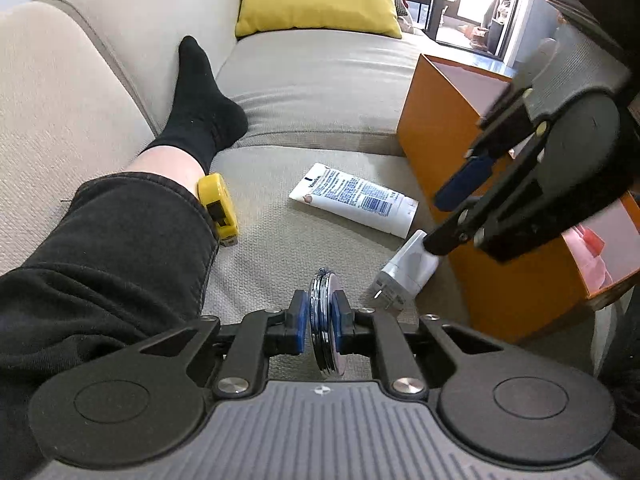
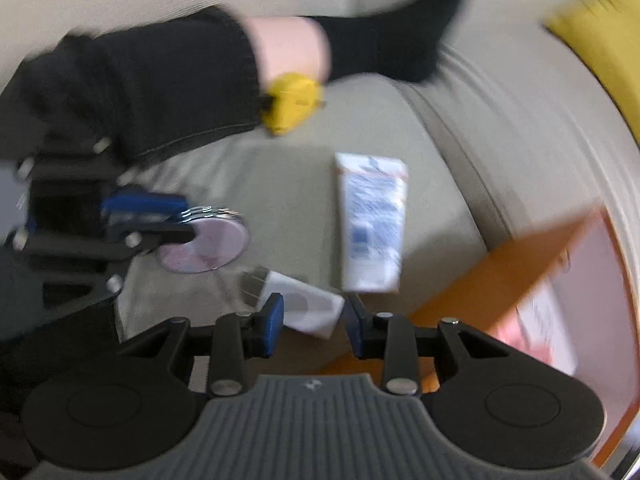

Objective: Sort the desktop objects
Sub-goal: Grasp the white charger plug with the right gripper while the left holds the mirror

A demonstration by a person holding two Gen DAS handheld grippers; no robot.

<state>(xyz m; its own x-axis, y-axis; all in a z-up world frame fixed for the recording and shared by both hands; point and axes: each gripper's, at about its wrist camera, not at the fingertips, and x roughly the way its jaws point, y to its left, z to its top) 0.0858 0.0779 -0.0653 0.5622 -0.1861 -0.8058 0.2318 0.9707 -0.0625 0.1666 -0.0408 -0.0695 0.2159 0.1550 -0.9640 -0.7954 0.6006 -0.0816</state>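
The left hand-held gripper is clamped on a round tin, which stands on edge between its blue pads, lifted off the sofa. In the right wrist view the same tin shows its flat face, held at the left gripper's tip. The right hand-held gripper points steeply down with its jaws partly apart; a white charger sits between the pads, and blur hides whether they press on it. In the left view that charger touches one finger of the right gripper. A white tube lies on the sofa just beyond, beside an orange box. A yellow tape measure rests against the person's leg.
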